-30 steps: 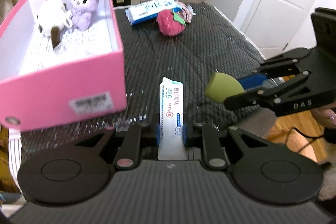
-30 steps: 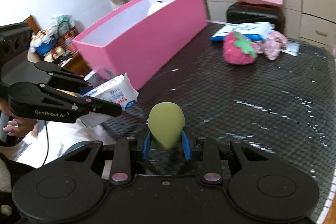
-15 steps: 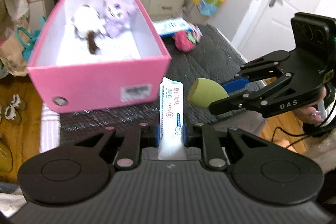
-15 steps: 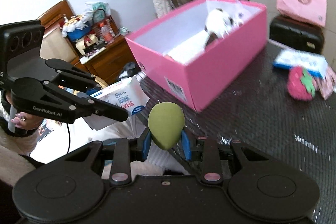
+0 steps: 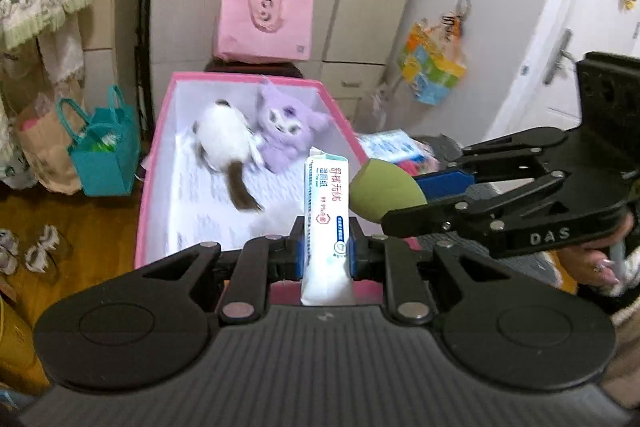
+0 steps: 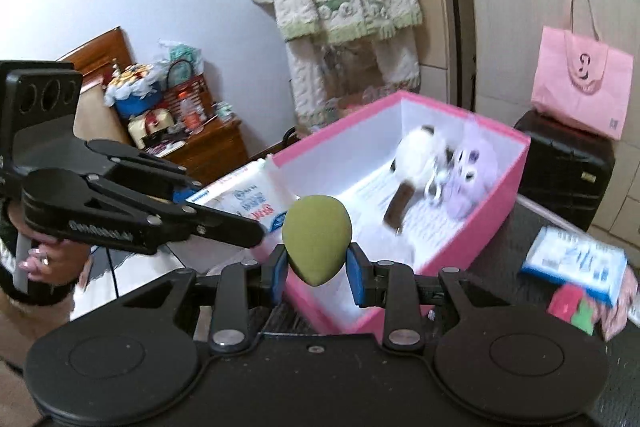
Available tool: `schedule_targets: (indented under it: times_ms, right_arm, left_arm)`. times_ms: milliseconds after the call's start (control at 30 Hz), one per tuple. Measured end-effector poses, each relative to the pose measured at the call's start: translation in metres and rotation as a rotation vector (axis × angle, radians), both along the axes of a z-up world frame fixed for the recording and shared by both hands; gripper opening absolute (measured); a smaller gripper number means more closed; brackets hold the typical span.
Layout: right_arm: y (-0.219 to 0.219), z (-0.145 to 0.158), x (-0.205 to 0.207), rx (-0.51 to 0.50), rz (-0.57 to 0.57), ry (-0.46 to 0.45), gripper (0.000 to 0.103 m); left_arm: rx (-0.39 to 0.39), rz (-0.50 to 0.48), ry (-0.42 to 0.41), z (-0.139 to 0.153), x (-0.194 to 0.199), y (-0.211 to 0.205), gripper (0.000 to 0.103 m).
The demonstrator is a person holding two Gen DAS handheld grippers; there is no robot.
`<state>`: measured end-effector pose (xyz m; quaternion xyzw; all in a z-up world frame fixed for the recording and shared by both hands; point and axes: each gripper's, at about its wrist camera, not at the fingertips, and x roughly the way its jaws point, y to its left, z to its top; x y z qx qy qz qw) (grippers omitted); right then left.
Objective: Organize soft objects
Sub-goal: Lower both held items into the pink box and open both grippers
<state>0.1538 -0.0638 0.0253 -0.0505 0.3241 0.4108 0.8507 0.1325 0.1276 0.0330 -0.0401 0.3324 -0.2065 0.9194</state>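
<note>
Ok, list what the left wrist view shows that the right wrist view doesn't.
Left wrist view only: a teal bag on the floor and a white door. Right wrist view only: a wooden cabinet and a black suitcase. Both: the pink box with two plush toys, the tissue pack, the green sponge.

"DAS" shows in pale letters on the right gripper (image 5: 404, 201), along its black arm. "GenRobot.AI" runs along the left gripper (image 6: 244, 223). The wipes pack (image 5: 325, 223) carries Chinese print too blurred to read; the pink bag (image 5: 264, 23) bears a curly logo.
</note>
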Motion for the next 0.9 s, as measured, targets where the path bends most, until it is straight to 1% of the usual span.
schedule_targets:
  times_ms: [100, 167, 300, 367, 467, 600, 700, 733, 800, 833, 867, 900]
  right_arm:
    - [0.015, -0.002, 0.016, -0.06, -0.047, -0.059, 0.036]
    - [0.025, -0.007, 0.028, -0.101, -0.074, -0.089, 0.036]
    - [0.041, -0.019, 0.06, -0.141, -0.088, -0.06, 0.036]
    - [0.045, -0.026, 0.073, -0.156, -0.092, -0.04, 0.036]
    - [0.052, -0.038, 0.082, -0.19, -0.093, -0.017, 0.036]
    - [0.062, -0.046, 0.089, -0.253, -0.093, -0.024, 0.037]
    - [0.066, -0.05, 0.089, -0.29, -0.085, -0.037, 0.04]
    - [0.065, -0.051, 0.091, -0.291, -0.09, -0.04, 0.04]
    - [0.062, -0.051, 0.093, -0.28, -0.092, -0.023, 0.041]
    - [0.06, -0.05, 0.094, -0.272, -0.096, -0.018, 0.043]
    - [0.058, -0.048, 0.093, -0.267, -0.099, -0.019, 0.048]
    - [0.055, -0.045, 0.092, -0.257, -0.101, -0.023, 0.051]
  left_arm:
    - [0.042, 0.04, -0.021, -0.007, 0.023, 0.0, 0.018]
    - [0.054, 0.058, -0.021, -0.013, 0.038, 0.0, 0.018]
    - [0.075, 0.12, -0.043, -0.022, 0.058, 0.002, 0.018]
    - [0.084, 0.132, -0.042, -0.025, 0.065, 0.002, 0.018]
    - [0.082, 0.122, -0.005, -0.031, 0.076, 0.001, 0.018]
    - [0.132, 0.121, 0.013, -0.042, 0.085, -0.007, 0.018]
    - [0.158, 0.124, 0.03, -0.047, 0.089, -0.009, 0.018]
    - [0.166, 0.132, 0.025, -0.047, 0.09, -0.01, 0.02]
    - [0.173, 0.159, -0.015, -0.044, 0.088, -0.008, 0.023]
    - [0.162, 0.163, -0.027, -0.042, 0.086, -0.006, 0.027]
    - [0.156, 0.164, -0.035, -0.038, 0.084, -0.005, 0.03]
    - [0.155, 0.171, -0.046, -0.036, 0.082, -0.003, 0.036]
